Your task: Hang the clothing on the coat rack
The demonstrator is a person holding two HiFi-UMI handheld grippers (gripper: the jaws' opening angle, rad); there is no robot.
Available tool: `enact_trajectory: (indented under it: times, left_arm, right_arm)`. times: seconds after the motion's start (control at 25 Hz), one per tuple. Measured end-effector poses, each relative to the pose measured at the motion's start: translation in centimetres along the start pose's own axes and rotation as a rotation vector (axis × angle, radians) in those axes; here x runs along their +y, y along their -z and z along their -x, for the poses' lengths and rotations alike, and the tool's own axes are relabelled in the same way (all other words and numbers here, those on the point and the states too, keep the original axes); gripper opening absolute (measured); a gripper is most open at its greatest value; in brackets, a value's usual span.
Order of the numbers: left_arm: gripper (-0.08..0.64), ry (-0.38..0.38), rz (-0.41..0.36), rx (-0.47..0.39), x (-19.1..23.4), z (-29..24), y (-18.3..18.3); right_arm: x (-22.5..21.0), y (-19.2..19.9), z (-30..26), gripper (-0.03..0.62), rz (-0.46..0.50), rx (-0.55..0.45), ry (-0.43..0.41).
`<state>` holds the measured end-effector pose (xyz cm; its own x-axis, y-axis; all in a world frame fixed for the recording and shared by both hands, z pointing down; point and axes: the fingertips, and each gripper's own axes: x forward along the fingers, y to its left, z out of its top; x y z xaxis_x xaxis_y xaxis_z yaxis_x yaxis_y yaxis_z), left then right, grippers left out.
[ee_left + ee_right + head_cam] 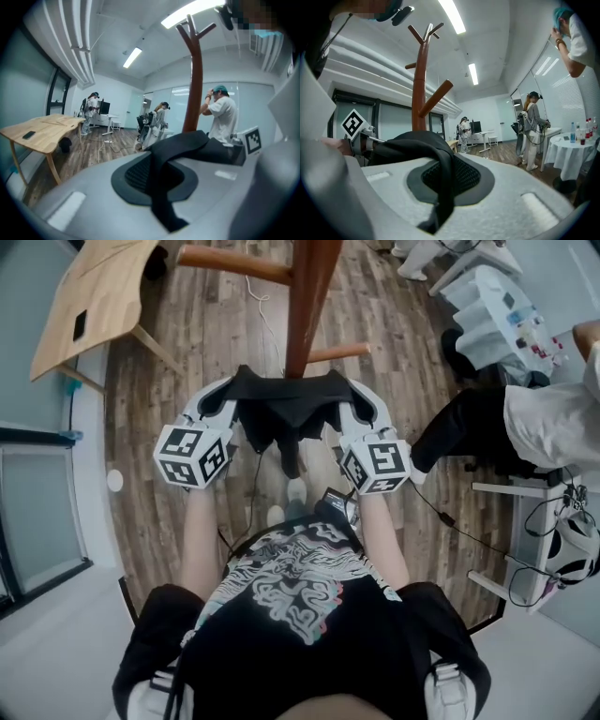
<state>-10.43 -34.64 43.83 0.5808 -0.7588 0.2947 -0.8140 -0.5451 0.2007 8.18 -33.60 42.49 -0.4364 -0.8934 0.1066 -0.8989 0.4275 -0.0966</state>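
Two-point hold: our left tongs (pixel 221 401) and right tongs (pixel 359 401) are each clamped tight on a fold of a black garment (pixel 281 407). The cloth spans the gap between them and sags below. We judge it light, soft and limp, apt to bunch or slide off a peg, so the collar or shoulders look like the best places to hold it. Just beyond the tongs rises the wooden coat rack (pixel 307 306), its pegs branching off higher up; the garment is not yet on one.
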Motion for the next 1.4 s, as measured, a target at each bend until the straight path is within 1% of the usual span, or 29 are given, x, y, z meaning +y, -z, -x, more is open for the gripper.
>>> enact_trajectory:
  times: [0.08, 0.24, 0.4, 0.92, 1.12, 1.2, 1.32, 1.4]
  left_arm:
    - [0.003, 0.008, 0.021, 0.012, 0.1, -0.5, 0.8]
    - [0.003, 0.01, 0.009, 0.037, 0.3, -1.2, 1.7]
    - [0.003, 0.019, 0.017, 0.062, 0.3, -1.8, 3.0]
    - [0.003, 0.029, 0.037, 0.086, -0.7, -3.4, 4.6]
    - [0.005, 0.041, 0.05, 0.084, -1.0, -3.5, 4.8]
    - [0.005, 0.035, 0.029, 0.082, -0.8, -3.5, 4.7]
    - [0.006, 0.017, -0.033, 0.087, -0.9, -3.6, 4.8]
    - [0.006, 0.015, -0.045, 0.089, -1.0, -3.7, 4.8]
  right_arm:
    - [0.0, 0.7, -0.2, 0.011, -0.007, 0.012, 0.0]
    - [0.0, 1.7, -0.7, 0.011, -0.012, 0.029, -0.01]
    - [0.4, 2.8, -0.9, 0.011, -0.022, 0.047, -0.018]
    - [1.6, 5.2, -1.8, 0.011, -0.026, 0.091, -0.048]
    - [1.9, 5.2, -1.7, 0.011, -0.024, 0.077, -0.037]
    - [2.3, 5.4, -2.0, 0.011, -0.012, 0.08, -0.051]
    - [3.1, 6.1, -2.1, 0.011, 0.008, 0.103, -0.076]
    - [3.2, 6.2, -2.1, 0.011, 0.004, 0.105, -0.075]
